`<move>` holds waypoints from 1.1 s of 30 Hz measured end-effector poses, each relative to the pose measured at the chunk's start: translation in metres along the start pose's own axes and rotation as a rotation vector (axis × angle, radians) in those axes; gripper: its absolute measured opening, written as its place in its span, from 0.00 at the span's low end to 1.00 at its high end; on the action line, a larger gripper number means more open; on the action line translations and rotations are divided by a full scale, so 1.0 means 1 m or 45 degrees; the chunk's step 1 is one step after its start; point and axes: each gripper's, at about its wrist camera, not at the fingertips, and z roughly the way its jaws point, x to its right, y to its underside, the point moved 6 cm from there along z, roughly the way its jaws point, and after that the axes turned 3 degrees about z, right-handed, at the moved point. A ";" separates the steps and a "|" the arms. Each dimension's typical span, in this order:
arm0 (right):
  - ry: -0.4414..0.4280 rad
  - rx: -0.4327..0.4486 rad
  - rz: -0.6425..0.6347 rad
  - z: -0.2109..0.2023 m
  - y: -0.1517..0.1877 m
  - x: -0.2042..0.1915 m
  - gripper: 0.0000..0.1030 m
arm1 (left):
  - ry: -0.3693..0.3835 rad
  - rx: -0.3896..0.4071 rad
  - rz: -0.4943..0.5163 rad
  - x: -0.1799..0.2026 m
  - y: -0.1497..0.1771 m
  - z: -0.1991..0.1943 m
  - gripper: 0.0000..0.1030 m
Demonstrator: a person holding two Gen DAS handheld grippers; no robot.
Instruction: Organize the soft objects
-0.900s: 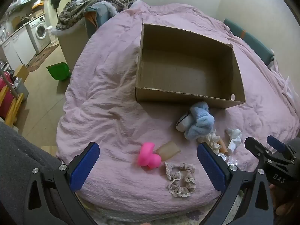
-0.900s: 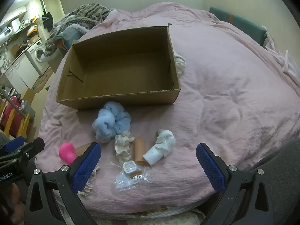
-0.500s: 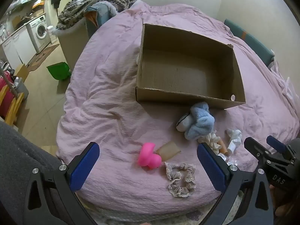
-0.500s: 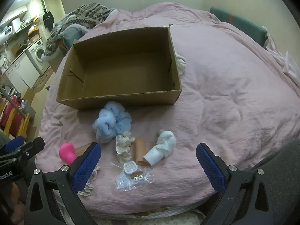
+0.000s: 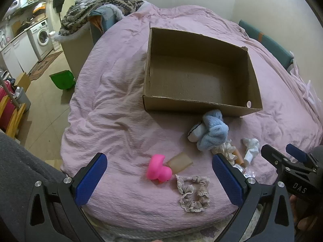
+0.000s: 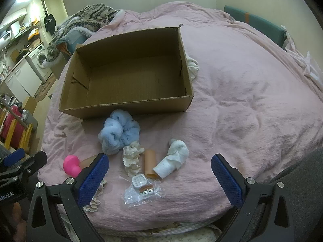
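An empty cardboard box [image 5: 201, 104] [image 6: 129, 109] sits open on the pink bed. In front of it lie a fluffy blue scrunchie [image 5: 212, 131] [image 6: 119, 133], a pink soft toy [image 5: 158, 170] [image 6: 70, 165], a beige lace scrunchie [image 5: 192, 193], a cream scrunchie [image 6: 132, 157], a tan tube [image 6: 150, 163], a white sock [image 6: 173, 159] and a clear bag of small items [image 6: 141, 189]. My left gripper [image 5: 159, 178] is open and empty above the near bed edge. My right gripper [image 6: 159, 178] is open and empty, over the bag.
The pink duvet [image 6: 252, 100] covers the bed. A pile of blankets [image 5: 105, 6] lies at the far left. A green bin [image 5: 61, 79] stands on the floor, with a washing machine [image 5: 43, 37] beyond. A white cloth [image 6: 192, 66] lies right of the box.
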 end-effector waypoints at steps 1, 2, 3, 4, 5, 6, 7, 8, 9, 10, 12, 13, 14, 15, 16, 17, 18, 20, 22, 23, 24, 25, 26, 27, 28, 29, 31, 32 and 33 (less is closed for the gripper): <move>0.000 0.000 0.001 0.000 0.000 0.000 1.00 | -0.001 -0.001 0.001 0.000 0.000 0.000 1.00; 0.000 0.001 0.002 0.000 0.000 0.000 1.00 | -0.001 -0.001 -0.001 0.000 0.000 0.000 1.00; -0.001 0.001 0.002 0.000 0.000 0.000 1.00 | 0.001 -0.001 -0.003 0.000 0.000 0.000 1.00; 0.000 0.001 0.002 -0.001 0.000 -0.001 1.00 | 0.001 -0.001 -0.004 0.000 0.001 0.000 1.00; 0.002 0.001 0.002 -0.001 0.000 -0.001 1.00 | 0.002 -0.003 -0.004 0.000 0.001 0.000 1.00; 0.002 0.001 0.002 -0.001 0.001 0.000 1.00 | 0.005 -0.006 -0.006 0.001 0.001 0.000 1.00; 0.002 0.000 0.001 -0.001 0.001 -0.001 1.00 | 0.007 -0.008 -0.008 0.002 0.001 0.001 1.00; 0.002 -0.001 0.000 -0.001 0.001 -0.001 1.00 | 0.010 -0.009 -0.009 0.001 0.002 0.002 1.00; 0.003 -0.001 0.001 0.000 0.000 0.000 1.00 | 0.012 -0.009 -0.010 0.001 0.002 0.001 1.00; 0.004 -0.002 0.000 0.001 0.000 -0.001 1.00 | 0.013 -0.010 -0.009 0.001 0.002 0.002 1.00; 0.003 -0.007 0.005 0.002 0.000 0.000 1.00 | 0.011 -0.010 -0.007 0.001 0.002 0.002 1.00; 0.002 -0.009 0.008 0.003 0.000 0.001 1.00 | 0.010 -0.011 -0.009 0.001 0.002 0.002 1.00; 0.002 -0.010 0.013 0.004 -0.001 0.002 1.00 | 0.012 -0.011 -0.010 0.001 0.002 0.002 1.00; 0.001 -0.010 0.015 0.004 -0.001 0.002 1.00 | 0.012 -0.012 -0.012 0.001 0.002 0.002 1.00; 0.000 -0.010 0.015 0.004 -0.001 0.002 1.00 | 0.011 -0.012 -0.014 0.001 0.002 0.002 1.00; 0.001 -0.009 0.014 0.004 -0.001 0.002 1.00 | 0.013 -0.014 -0.016 0.000 0.002 0.003 1.00; 0.001 -0.010 0.013 0.004 -0.001 0.002 1.00 | 0.014 -0.015 -0.014 0.000 0.002 0.003 1.00; 0.001 -0.010 0.012 0.004 -0.001 0.002 1.00 | 0.016 -0.021 -0.016 0.000 0.002 0.004 1.00; 0.000 -0.010 0.013 0.003 -0.001 0.001 1.00 | 0.017 -0.021 -0.017 0.000 0.003 0.004 1.00; 0.000 -0.010 0.014 0.003 -0.001 0.001 1.00 | 0.017 -0.023 -0.016 0.000 0.002 0.005 1.00; 0.000 -0.009 0.014 0.004 -0.001 0.002 1.00 | 0.015 -0.023 -0.016 -0.001 0.002 0.005 1.00; -0.001 -0.010 0.014 0.004 -0.001 0.001 1.00 | 0.015 -0.022 -0.017 -0.001 0.002 0.005 1.00; -0.001 -0.012 0.014 0.004 -0.001 0.001 1.00 | 0.017 -0.022 -0.021 -0.002 0.002 0.005 1.00; -0.001 -0.015 0.013 0.004 -0.001 0.001 1.00 | 0.019 -0.024 -0.021 -0.001 0.002 0.005 1.00; 0.000 -0.017 0.012 0.004 -0.001 0.000 1.00 | 0.021 -0.025 -0.023 -0.001 0.002 0.005 1.00; 0.002 -0.018 0.012 0.004 -0.001 0.000 1.00 | 0.021 -0.027 -0.024 -0.002 0.002 0.006 1.00; 0.001 -0.019 0.012 0.004 -0.001 0.000 1.00 | 0.024 -0.030 -0.024 -0.001 0.002 0.006 1.00; 0.002 -0.019 0.012 0.005 -0.001 0.000 1.00 | 0.024 -0.030 -0.025 -0.002 0.002 0.006 1.00; 0.003 -0.020 0.012 0.005 -0.001 -0.001 1.00 | 0.022 -0.028 -0.024 -0.002 0.002 0.006 1.00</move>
